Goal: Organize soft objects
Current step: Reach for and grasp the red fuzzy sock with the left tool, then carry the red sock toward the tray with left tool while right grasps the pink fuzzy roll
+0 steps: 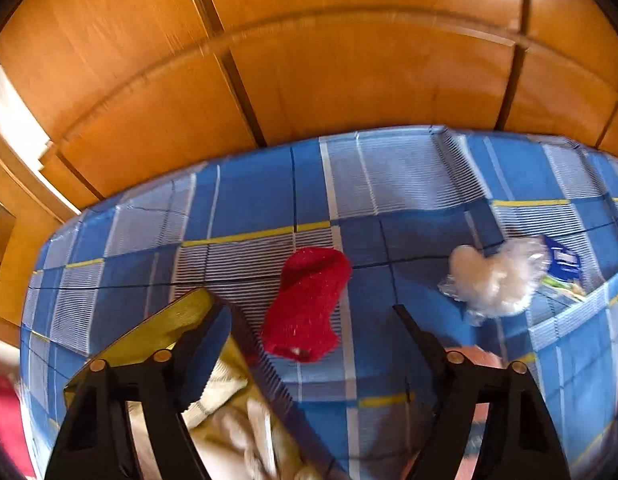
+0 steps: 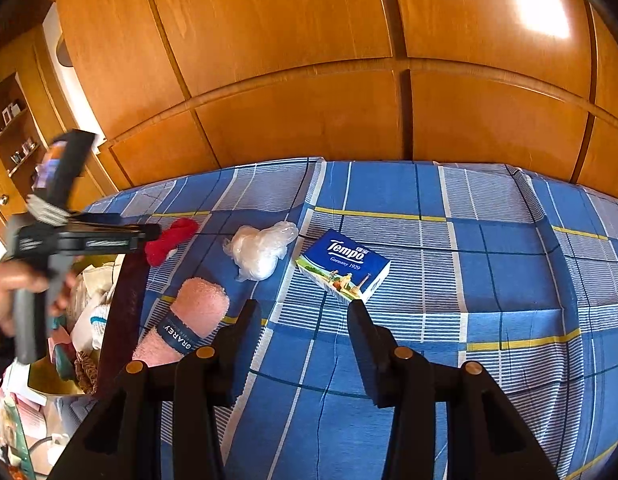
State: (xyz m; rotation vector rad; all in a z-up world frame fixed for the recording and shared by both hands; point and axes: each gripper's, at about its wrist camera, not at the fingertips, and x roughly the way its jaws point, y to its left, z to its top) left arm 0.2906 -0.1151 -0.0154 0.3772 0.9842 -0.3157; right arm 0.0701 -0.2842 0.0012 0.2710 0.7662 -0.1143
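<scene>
Left hand-held gripper wide, empty, over red sock near bed left edge; soft, light, pinch mid-body. Right hand-held gripper part-open, empty.

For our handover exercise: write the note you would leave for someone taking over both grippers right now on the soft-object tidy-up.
Left gripper: open, empty, above the red sponge, fingers not touching it.
Right gripper: part open, empty, over the blue checked cloth, near the tissue pack.
On the cloth: red sponge, bagged white fluff, tissue pack, pink towel with a dark band.
Off the left edge: a container already holding fabric items.
Done: apparently some items put away.
Left: likely the four things on the cloth; the red sponge looks to be next.
</scene>
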